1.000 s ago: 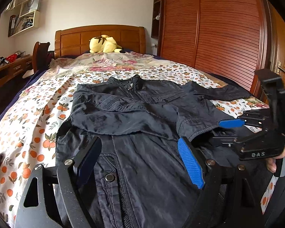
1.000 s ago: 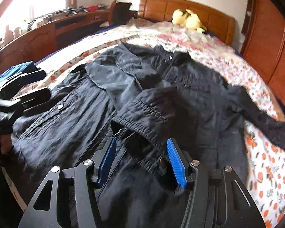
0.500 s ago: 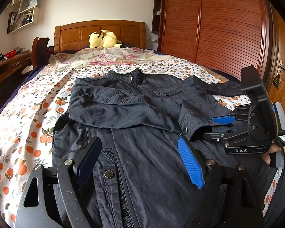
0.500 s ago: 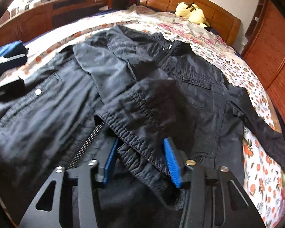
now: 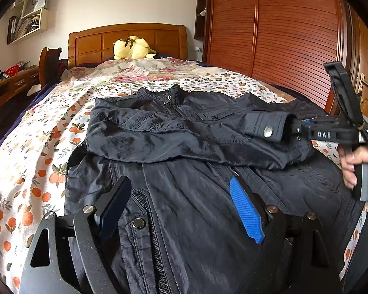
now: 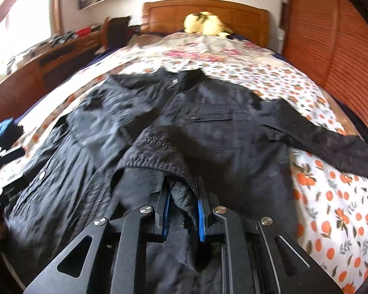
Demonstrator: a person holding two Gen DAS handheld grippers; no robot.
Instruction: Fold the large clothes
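Note:
A black jacket (image 5: 184, 134) (image 6: 220, 127) lies front up on the floral bedspread (image 5: 36, 159), its collar toward the headboard. One sleeve is folded across the chest, and its snap-buttoned cuff (image 5: 265, 127) (image 6: 159, 152) is lifted off the jacket. My right gripper (image 6: 182, 186) (image 5: 294, 128) has its jaws closing on that cuff, with the blue pads pinching the fabric. The other sleeve (image 6: 331, 144) lies stretched out to the right. My left gripper (image 5: 179, 183) hovers open over the jacket's lower front near the zip, with nothing between its fingers.
A yellow plush toy (image 5: 132, 47) sits by the wooden headboard (image 5: 125, 39). A red-brown slatted wardrobe (image 5: 282, 36) lines the right side, and a cluttered wooden desk (image 6: 49, 58) the left. A person's hand (image 5: 350, 164) holds the right gripper's handle.
The right gripper's jaws have narrowed onto the cuff and pulled it up and to the right across the jacket. The left gripper has stayed open in place.

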